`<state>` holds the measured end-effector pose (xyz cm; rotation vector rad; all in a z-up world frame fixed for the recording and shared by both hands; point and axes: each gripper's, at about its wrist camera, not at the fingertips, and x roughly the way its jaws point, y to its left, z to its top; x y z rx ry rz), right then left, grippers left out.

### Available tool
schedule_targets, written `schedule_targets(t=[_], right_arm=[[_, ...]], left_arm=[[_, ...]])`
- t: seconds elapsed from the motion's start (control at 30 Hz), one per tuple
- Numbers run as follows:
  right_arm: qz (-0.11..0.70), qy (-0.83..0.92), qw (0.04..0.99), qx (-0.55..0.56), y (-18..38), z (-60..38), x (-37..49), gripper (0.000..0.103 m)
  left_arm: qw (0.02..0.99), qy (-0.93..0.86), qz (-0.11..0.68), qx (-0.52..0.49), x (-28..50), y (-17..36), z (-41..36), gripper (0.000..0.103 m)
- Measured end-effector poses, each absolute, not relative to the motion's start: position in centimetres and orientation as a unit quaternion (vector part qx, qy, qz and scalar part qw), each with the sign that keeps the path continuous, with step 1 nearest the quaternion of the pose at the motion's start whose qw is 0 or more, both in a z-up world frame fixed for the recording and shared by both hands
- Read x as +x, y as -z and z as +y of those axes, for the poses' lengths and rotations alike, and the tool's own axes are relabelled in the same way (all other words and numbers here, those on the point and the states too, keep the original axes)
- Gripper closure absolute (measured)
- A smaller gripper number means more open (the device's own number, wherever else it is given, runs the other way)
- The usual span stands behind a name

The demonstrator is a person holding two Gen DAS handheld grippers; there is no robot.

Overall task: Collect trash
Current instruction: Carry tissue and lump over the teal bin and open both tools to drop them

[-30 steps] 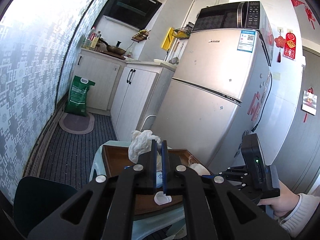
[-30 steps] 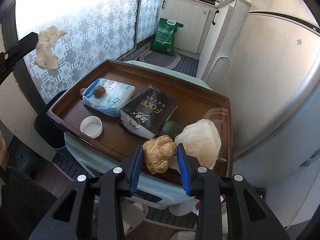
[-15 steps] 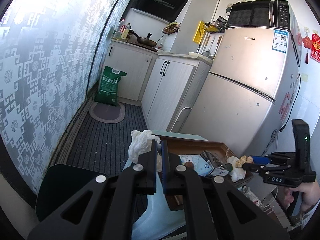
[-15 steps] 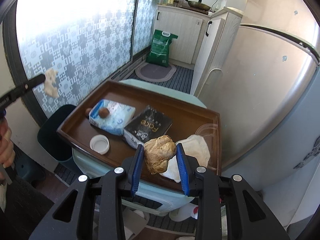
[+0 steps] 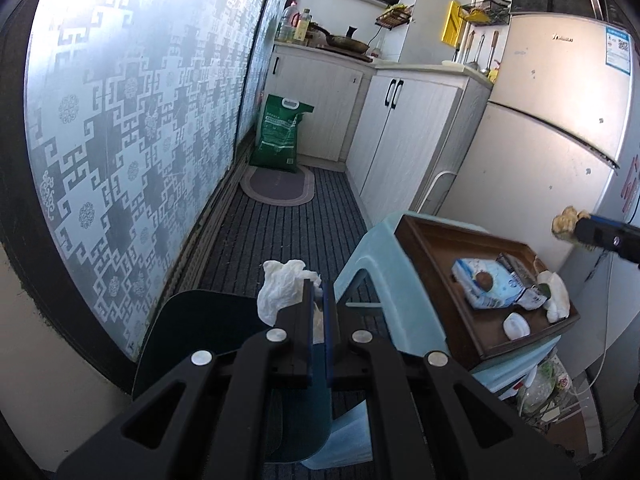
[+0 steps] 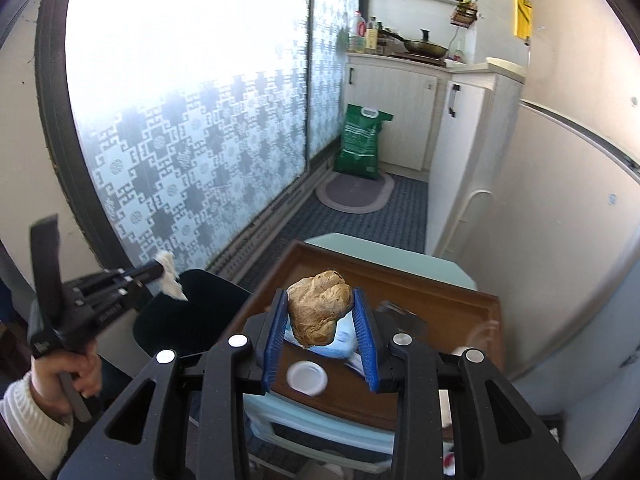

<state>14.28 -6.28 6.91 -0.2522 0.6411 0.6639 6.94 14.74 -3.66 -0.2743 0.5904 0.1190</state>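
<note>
My left gripper [image 5: 318,292] is shut on a crumpled white tissue [image 5: 282,286] and holds it over the rim of a dark trash bin [image 5: 208,320]. In the right wrist view the left gripper [image 6: 158,270] with the tissue [image 6: 170,276] hangs beside the bin [image 6: 192,316]. My right gripper [image 6: 320,312] is shut on a crumpled brown paper wad [image 6: 318,310], held above the brown tray [image 6: 452,308]. The wad also shows at the right of the left wrist view [image 5: 564,222].
The tray [image 5: 432,248] sits on a light blue stool [image 5: 384,276] and holds a blue tissue pack [image 5: 480,280], a dark packet [image 5: 520,276], a white lid [image 5: 516,326] and white paper [image 5: 558,296]. A fridge [image 5: 560,120], white cabinets [image 5: 400,120] and a green bag [image 5: 280,136] stand behind.
My left gripper has swung left and down with the tissue, from over the tray to above the bin. My right gripper has lifted the brown wad up off the tray.
</note>
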Motion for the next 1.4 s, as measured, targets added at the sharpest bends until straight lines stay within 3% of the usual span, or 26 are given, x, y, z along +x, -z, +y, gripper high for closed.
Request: schedule_targets(t=[0.5, 1.07, 1.4], right_arm=[[0.355, -0.394, 0.841, -0.102, -4.0, 3.6, 14.1, 0.070], [0.457, -0.410, 0.778, -0.130, 4.0, 11.3, 14.8, 0.070], [0.485, -0.403, 0.763, -0.143, 6.8, 13.4, 15.0, 0.070]], left_arm=[[0.902, -0.089, 0.395, -0.151, 8.0, 10.0, 18.9, 0.098], [0.843, -0.098, 0.508, -0.147, 9.8, 17.4, 20.6, 0.097], [0.856, -0.104, 0.488, -0.137, 8.5, 17.0, 21.2, 0.083]])
